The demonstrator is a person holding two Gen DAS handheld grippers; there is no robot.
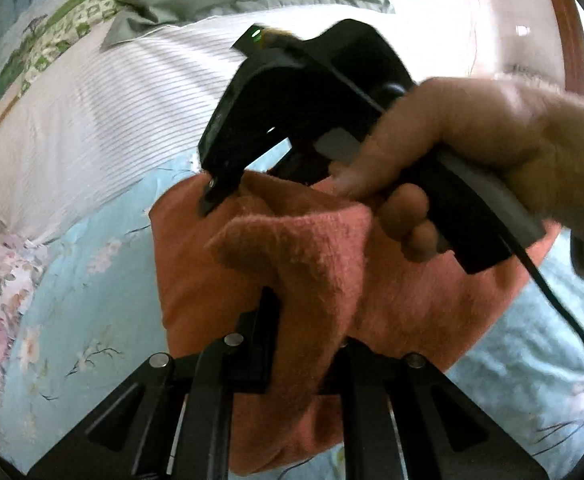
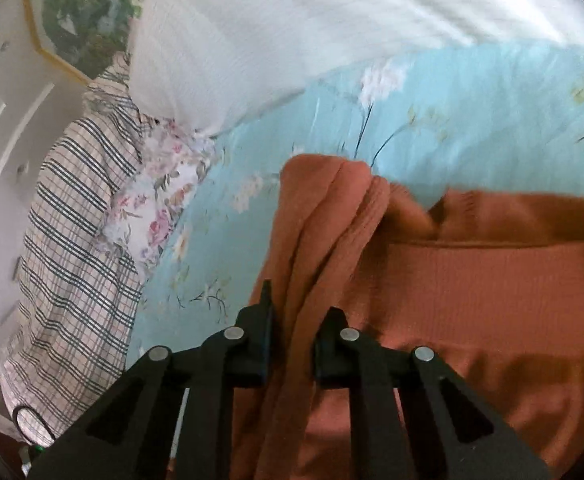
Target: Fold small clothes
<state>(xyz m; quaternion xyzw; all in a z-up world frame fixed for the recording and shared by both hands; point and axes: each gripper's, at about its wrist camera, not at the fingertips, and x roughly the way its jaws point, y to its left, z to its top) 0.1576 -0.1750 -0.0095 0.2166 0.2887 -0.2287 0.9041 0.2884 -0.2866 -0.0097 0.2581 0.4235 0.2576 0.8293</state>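
While both grippers hold the same orange garment, these lines set out how it lies.

Garment: the orange knit garment (image 1: 392,304) lies on the blue floral bedspread (image 1: 91,288), filling the centre and lower right of both wrist views; part of it is lifted into ridges.

Left gripper: the left gripper (image 1: 300,344), at the bottom centre of the left wrist view, is nearly closed, and a raised fold of the knit runs between its jaws, so it reads as pinched.

Right gripper: the right gripper (image 2: 292,344), at the bottom centre of its own view, has its jaws drawn in on a bunched ridge of the garment (image 2: 472,300); in the left wrist view its tips sit at the garment's upper left edge, with the person's hand (image 1: 472,168) on the handle at centre right.

Key relation: the ridge in the right jaws runs straight ahead toward the upper middle of the frame, along the fingers' line, with the flat body to the right.

Nearer hand: both grip the cloth; neither is clearly nearer.

Next move, as a judgement: carrying the held edges over the flat body would make the fold.

Backdrop: a white striped pillow (image 1: 91,112) lies at the upper left.
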